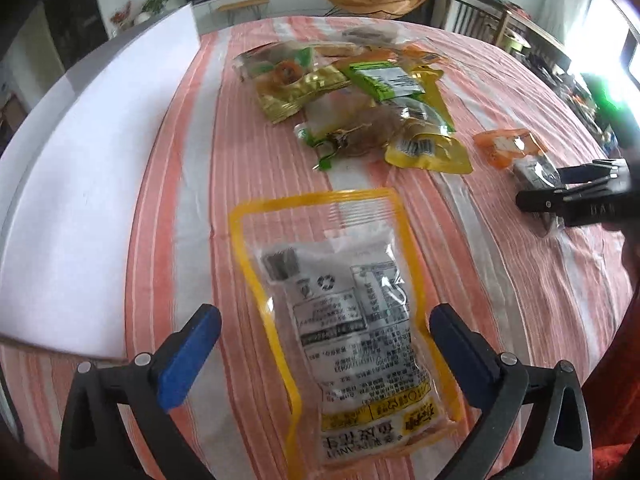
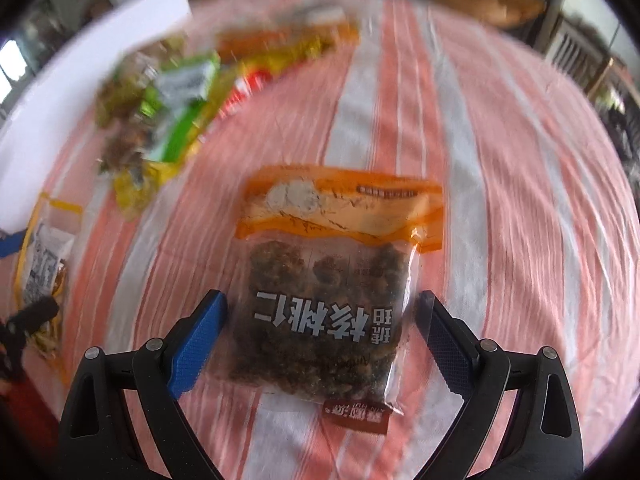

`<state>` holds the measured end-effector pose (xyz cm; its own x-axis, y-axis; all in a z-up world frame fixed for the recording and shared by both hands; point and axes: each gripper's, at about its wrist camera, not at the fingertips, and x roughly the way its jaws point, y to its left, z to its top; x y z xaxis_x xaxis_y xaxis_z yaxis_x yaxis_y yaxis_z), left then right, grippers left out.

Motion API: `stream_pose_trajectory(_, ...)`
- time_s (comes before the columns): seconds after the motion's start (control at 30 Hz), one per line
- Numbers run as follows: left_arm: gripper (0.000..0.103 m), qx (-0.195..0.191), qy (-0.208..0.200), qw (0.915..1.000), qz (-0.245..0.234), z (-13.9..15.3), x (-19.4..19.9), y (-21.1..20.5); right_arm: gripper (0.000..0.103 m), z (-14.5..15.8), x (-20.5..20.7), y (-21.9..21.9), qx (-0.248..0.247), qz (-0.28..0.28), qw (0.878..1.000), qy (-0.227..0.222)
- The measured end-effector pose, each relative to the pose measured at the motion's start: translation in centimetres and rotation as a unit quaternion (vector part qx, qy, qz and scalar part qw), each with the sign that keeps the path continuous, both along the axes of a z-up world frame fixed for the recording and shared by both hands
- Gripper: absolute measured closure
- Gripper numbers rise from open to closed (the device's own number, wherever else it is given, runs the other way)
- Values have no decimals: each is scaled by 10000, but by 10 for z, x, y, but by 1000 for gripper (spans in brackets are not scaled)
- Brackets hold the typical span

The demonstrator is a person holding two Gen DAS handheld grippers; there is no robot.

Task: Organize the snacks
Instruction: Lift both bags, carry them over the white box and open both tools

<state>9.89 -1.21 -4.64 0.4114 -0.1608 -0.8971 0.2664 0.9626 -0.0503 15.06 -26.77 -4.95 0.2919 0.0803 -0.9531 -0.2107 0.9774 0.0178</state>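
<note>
Table (image 1: pixel 500 280): I see a big table with a pink and white striped cloth; all the snacks lie on it; a white board (image 1: pixel 100 160) sits along its left side.
Snack pile (image 1: pixel 352 108): a heap of green, gold and yellow bags lies at the far middle of the cloth; they lie on top of each other; I think these are not sorted yet.
Yellow-edged bag (image 1: pixel 344 320): it lies flat on the cloth, well apart from the pile, printed back side up; it sits right under my left tongs.
Walnut bag (image 2: pixel 332 300): it has an orange top and dark nuts inside; it lies flat on the cloth, to the right of the pile, alone; it sits right under my right tongs.
Left tongs (image 1: pixel 326 356): wide open and holding nothing; the two blue pads stand one on each side of the yellow-edged bag and do not touch it.
Right tongs (image 2: pixel 324 340): wide open too, holding nothing; the pads stand on each side of the walnut bag; the picture is blurry, so I cannot tell if they brush it.
How to do it well: I think each bag is about to be grabbed; the bags are flat and slippery, so I would go low, pinch a side edge, and squeeze softly so the nuts do not break; I would lift one bag first.
</note>
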Motion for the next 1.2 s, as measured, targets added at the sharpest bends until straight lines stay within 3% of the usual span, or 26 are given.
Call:
stream_pose_trajectory(0.07,0,-27,38,10000,84,0,-2,2,7,0,9,3,-56,-44,9996,274)
stream_pose_trajectory(0.1,5,-96,58,9999,131,-1,-5,4,8,1,12,3,-41,-65,9995,310)
stream_pose_trajectory(0.13,37,-438,87,9990,74,0,-10,8,11,1,12,4,-79,-52,9995,289)
stream_pose_trajectory(0.17,45,-632,138,9979,3,0,-11,9,17,2,12,4,-100,-23,9996,269)
stream_pose_trajectory(0.23,56,-631,-27,9980,-80,6,-16,11,32,9,7,-1,-28,-81,9998,159)
stream_pose_trajectory(0.37,58,-1152,-24,9933,-20,13,-20,24,35,26,-12,-23,617,-442,9971,20)
stream_pose_trajectory(0.5,58,-1972,-202,9801,123,40,-26,42,35,61,-30,-31,1570,-586,9854,-293)
stream_pose_trajectory(0.6,58,-2542,-473,9653,365,77,-21,71,35,90,-33,-14,1977,-419,9783,-455)
stream_pose_trajectory(0.7,58,-2837,-809,9527,736,114,-11,120,35,129,-26,30,2445,-45,9675,-641)
stream_pose_trajectory(0.8,58,-2463,-1134,9532,1333,140,4,177,35,161,-8,96,2885,448,9536,-731)
stream_pose_trajectory(0.97,56,-1539,-1203,9534,2299,147,25,254,33,200,8,231,3144,1389,9345,-926)
stream_pose_trajectory(1.0,50,-1245,-1166,9526,2518,144,28,266,29,202,11,257,3174,1554,9303,-980)
stream_pose_trajectory(1.03,33,-1103,-1120,9513,2651,140,29,273,23,202,14,275,3187,1658,9278,-1009)
stream_pose_trajectory(1.07,24,-1003,-1072,9487,2800,137,29,281,17,198,17,297,3152,1761,9272,-994)
stream_pose_trajectory(1.1,15,-966,-1071,9458,2909,134,27,287,17,192,20,319,3039,1817,9308,-910)
stream_pose_trajectory(1.13,14,-976,-1135,9427,2981,132,22,292,17,186,23,334,2989,1796,9332,-865)
stream_pose_trajectory(1.2,13,-1054,-1258,9385,3039,128,11,296,17,179,22,341,3215,1715,9260,-985)
